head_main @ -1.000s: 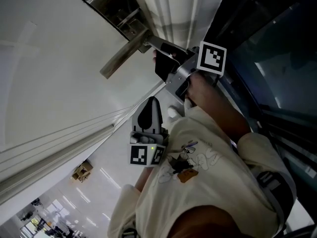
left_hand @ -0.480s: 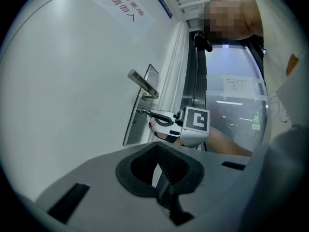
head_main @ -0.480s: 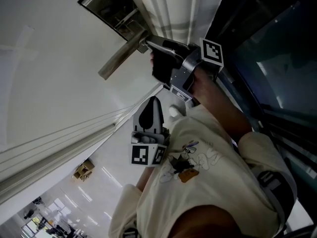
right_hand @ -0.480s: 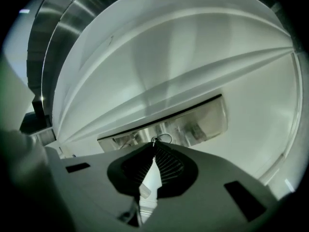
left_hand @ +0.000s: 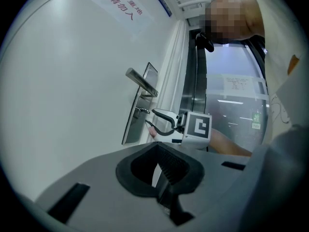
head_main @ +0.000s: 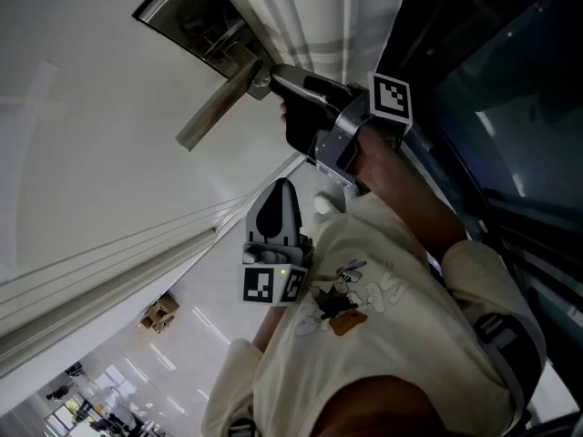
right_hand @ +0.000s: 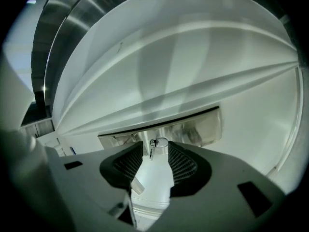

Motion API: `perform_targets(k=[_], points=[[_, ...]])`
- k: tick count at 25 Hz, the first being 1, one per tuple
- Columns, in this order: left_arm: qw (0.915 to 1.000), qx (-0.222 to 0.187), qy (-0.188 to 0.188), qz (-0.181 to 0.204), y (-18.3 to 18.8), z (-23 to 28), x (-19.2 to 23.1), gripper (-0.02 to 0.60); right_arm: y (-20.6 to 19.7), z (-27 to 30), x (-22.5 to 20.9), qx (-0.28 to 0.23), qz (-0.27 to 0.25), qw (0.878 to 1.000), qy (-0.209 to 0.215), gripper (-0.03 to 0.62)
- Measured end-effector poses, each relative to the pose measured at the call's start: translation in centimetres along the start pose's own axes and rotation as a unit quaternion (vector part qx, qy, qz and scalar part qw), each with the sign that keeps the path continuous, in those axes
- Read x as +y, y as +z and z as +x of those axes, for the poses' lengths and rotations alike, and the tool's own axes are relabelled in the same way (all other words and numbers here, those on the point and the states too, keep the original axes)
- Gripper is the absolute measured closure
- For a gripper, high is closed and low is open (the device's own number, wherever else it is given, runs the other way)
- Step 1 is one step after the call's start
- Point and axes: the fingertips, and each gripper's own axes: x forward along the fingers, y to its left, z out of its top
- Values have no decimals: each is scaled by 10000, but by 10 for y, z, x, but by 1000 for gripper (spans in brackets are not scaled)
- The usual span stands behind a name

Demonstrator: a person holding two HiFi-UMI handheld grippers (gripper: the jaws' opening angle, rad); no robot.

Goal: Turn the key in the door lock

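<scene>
While the white door (head_main: 91, 153) filled most of the view, its metal lock plate (head_main: 182, 21) carried a lever handle (head_main: 214, 107). The left gripper (head_main: 282, 185) hung below, well apart from the plate, jaws together and empty. The right gripper (head_main: 278, 94) met the plate, its jaws just opened wide. The key (right_hand: 153, 144) sat in the lock between them, touched by neither.

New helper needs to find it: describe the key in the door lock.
On the white door, find the upright metal lock plate with the lever handle. The key sticks out of that plate below the handle, the only small piece there carrying a ring.
</scene>
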Motion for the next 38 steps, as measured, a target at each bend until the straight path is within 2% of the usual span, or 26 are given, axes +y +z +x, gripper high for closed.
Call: perform_targets(k=[2, 4, 5, 6, 7, 8, 10, 12, 15, 17, 19, 23, 25, 28, 38], points=[[10000, 11, 16, -21, -1, -1, 1, 577, 3, -15, -2, -39, -172, 9998, -102, 439], [10000, 25, 27, -46, -2, -1, 2, 577, 6, -33, -3, -54, -607, 9979, -233, 439], [10000, 31, 29, -55, -2, -1, 2, 577, 7, -41, -2, -38, -1050, 9939, -324, 439], [10000, 38, 28, -61, -3, 0, 2, 577, 7, -48, 1, -7, -1692, 9846, -446, 441], [10000, 46, 26, -69, -4, 0, 2, 577, 6, -54, 6, 30, -2500, 9664, -603, 441], [9999, 56, 22, -81, -5, 1, 2, 577, 5, -58, 12, 70, -3375, 9381, -774, 443], [9999, 75, 8, -102, -6, 2, 1, 577, -2, -63, 25, 193, -4824, 8701, -998, 448], [9999, 61, 1, -107, -6, 3, -1, 577, -13, -63, 35, 348, -5643, 8184, -1031, 448], [10000, 14, 15, -69, -3, 3, -1, 577, -31, -63, 45, 436, -6460, 7548, -1053, 495], [10000, -19, 29, -3, 1, 2, -2, 577, -45, -66, 49, 443, -6857, 7192, -1031, 529], [9999, -29, 60, 104, 5, 0, -4, 577, -60, -69, 52, 455, -7169, 6886, -992, 551], [9992, -134, 127, 344, 15, -5, -4, 577, -85, -77, 54, 407, -7649, 6349, -1006, 586], [9988, -194, 161, 409, 19, -8, -3, 577, -94, -81, 49, 471, -7751, 6216, -1032, 586], [9983, -289, 165, 479, 26, -12, -4, 577, -105, -84, 43, 540, -7785, 6166, -1042, 586], [9962, -453, -18, 748, 37, -16, -16, 577, -118, -88, 17, 685, -7604, 6324, -1315, 588]])
